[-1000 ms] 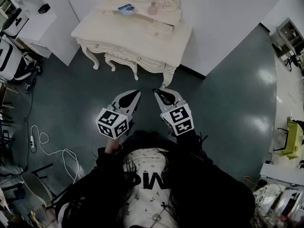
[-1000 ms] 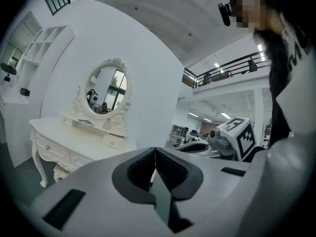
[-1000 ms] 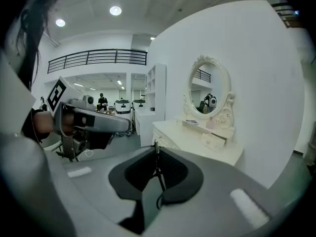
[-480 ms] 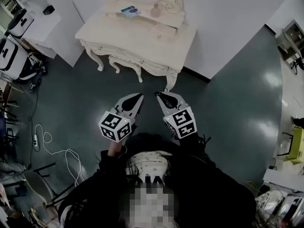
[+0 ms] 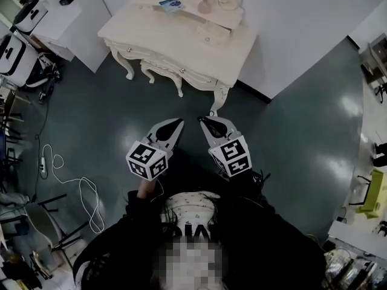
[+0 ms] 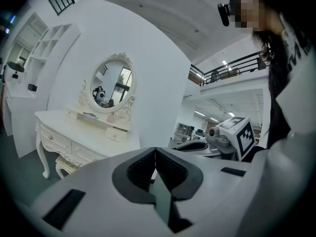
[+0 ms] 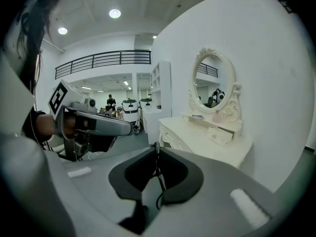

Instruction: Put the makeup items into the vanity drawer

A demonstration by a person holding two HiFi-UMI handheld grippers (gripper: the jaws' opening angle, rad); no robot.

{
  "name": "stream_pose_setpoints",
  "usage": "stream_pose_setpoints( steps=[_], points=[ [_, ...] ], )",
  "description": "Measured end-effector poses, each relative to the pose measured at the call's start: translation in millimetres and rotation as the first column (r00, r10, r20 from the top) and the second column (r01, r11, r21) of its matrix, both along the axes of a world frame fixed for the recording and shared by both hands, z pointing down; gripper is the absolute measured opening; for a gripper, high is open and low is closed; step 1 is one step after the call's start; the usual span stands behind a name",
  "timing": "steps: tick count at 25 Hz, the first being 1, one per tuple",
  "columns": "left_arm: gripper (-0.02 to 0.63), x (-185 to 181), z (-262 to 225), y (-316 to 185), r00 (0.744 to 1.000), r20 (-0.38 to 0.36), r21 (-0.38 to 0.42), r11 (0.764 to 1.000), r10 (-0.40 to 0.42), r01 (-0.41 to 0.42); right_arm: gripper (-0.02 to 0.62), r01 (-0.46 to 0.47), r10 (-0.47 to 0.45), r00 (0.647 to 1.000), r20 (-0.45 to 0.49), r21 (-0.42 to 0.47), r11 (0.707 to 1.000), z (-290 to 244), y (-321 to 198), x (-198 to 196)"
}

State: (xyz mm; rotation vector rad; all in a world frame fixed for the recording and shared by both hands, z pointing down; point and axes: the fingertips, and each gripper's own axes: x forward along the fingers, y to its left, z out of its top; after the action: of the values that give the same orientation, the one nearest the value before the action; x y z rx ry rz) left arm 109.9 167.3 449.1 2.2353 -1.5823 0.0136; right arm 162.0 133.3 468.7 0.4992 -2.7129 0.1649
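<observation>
Well apart from both hand-held grippers, the makeup items lie on the raised shelf of the vanity (image 5: 181, 47): a flat blue-and-white packet (image 5: 172, 3) and a small pink bottle (image 5: 205, 6), near each other under the oval mirror (image 6: 111, 85). The left hand-held gripper (image 5: 178, 122) and right hand-held gripper (image 5: 201, 119) hover side by side over the dark floor (image 5: 109, 119), each with jaws pressed together on nothing. The cream surface is carved, against a white wall; a white cable (image 5: 72, 192) trails on the floor.

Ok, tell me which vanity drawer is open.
The small upper drawer beneath the mirror: it juts out, while the front drawers sit shut.
</observation>
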Motion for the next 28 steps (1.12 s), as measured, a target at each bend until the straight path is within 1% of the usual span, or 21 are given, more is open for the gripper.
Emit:
stream_pose_setpoints(
  steps=[5,8,14,18,22,25,28],
  points=[
    [0.0,-10,0,-12,1.0,0.008,-0.002,1.0,0.025,-0.025,0.032,-0.004,0.004,1.0,0.003,-0.004,1.0,0,-16,-16],
    [0.0,-30,4,-29,0.999,0.009,-0.003,0.999,0.042,-0.042,0.032,-0.021,0.021,1.0,0.002,-0.005,1.0,3,-32,-33],
    [0.0,-95,3,-80,0.998,0.014,0.012,0.998,0.058,-0.058,0.032,-0.065,0.065,0.998,-0.01,-0.013,0.998,8,-81,-82],
    [0.0,-143,-8,-110,0.994,0.033,0.025,0.994,0.103,-0.104,0.032,-0.106,0.106,0.994,-0.01,-0.008,0.994,-1,-115,-125],
    [0.0,-191,-15,-137,0.992,0.033,0.039,0.992,0.12,-0.122,0.032,-0.12,0.12,0.993,-0.011,0.005,0.993,-9,-140,-170],
    [0.0,-218,-12,-153,0.989,0.033,0.034,0.989,0.144,-0.145,0.032,-0.14,0.14,0.99,-0.023,0.004,0.99,-6,-154,-196],
    [0.0,-238,-7,-165,0.986,0.026,0.021,0.986,0.167,-0.168,0.032,-0.162,0.161,0.986,-0.037,-0.002,0.987,-3,-161,-214]
  ],
)
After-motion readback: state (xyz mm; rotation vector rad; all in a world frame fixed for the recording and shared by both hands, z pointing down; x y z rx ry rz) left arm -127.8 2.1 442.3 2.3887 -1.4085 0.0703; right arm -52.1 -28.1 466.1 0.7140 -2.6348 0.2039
